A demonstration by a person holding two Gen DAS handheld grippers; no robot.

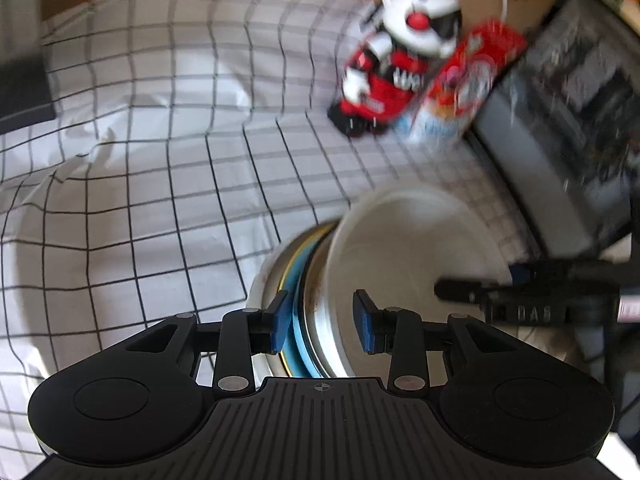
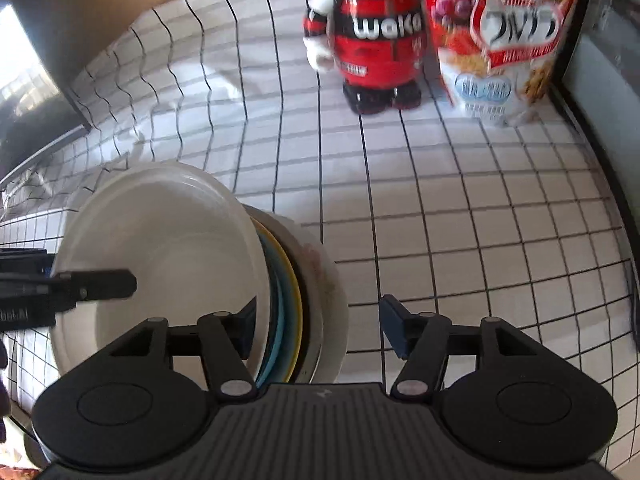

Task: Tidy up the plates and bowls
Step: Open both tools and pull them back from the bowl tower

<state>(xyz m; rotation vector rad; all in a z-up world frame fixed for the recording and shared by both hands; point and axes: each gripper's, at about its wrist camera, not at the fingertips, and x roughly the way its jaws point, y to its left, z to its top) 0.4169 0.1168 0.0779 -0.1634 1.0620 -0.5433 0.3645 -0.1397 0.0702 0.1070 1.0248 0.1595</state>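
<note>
A nested stack of dishes sits on the table under a white checked cloth [image 2: 460, 240], and both grippers straddle its rim from opposite sides. The top white bowl [image 1: 412, 248] lies tilted, its open face leaning toward the left gripper's side, over a blue plate [image 1: 299, 320], a yellow-rimmed plate [image 2: 294, 292] and a steel-edged white plate [image 2: 334, 304] beneath.

The left gripper [image 1: 322, 320] stands about half wide, one blue pad outside the blue plate's edge and the other inside the white bowl; neither pad clearly presses, so I read it as not clamped. The right gripper [image 2: 318, 330] stands wider: its inner finger lies inside the bowl, its outer finger [image 2: 394, 332] well clear of the stack over bare cloth, so it holds nothing.

The relation that matters is that the stack's rims run straight up between each pair of jaws, edge-on and directly ahead and below. The left gripper seems nearer to a grip, since its gap is narrower.

Toward the far edge of the table stand a red and white toy figure [image 2: 372, 36] and a red cereal bag [image 2: 504, 40], well apart from the stack and not in the way. A dark box [image 1: 560, 120] runs along the table's side.
</note>
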